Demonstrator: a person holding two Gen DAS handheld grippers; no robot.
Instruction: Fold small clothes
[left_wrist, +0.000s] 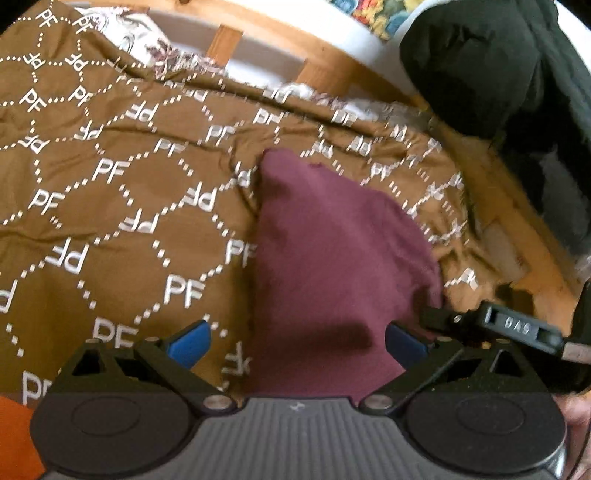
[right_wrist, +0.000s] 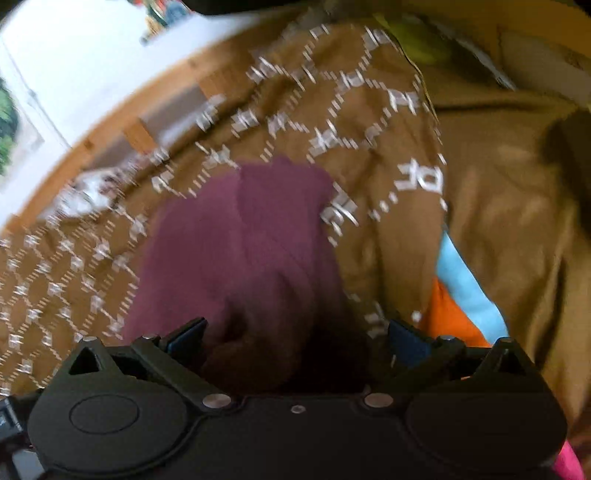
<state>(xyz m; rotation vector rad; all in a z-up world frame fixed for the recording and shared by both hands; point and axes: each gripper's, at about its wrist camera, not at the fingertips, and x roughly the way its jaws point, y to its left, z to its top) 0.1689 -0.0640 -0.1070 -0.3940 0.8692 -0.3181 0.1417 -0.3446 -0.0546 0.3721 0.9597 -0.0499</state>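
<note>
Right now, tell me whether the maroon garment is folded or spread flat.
Folded, loosely. The maroon garment lies as a narrow, bunched bundle on the brown PF-print bedspread, not spread out. How many layers it has cannot be told through the blur.

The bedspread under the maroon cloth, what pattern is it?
Brown bedspread with white dotted PF lattice; left wrist view.

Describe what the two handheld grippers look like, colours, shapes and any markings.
Both are black, with two round discs at the base and angled link arms ending in blue pads. The left gripper has a grey ribbed centre plate; the right gripper has a plain black one. Seen from the left, its black side block carries raised lettering.
</note>
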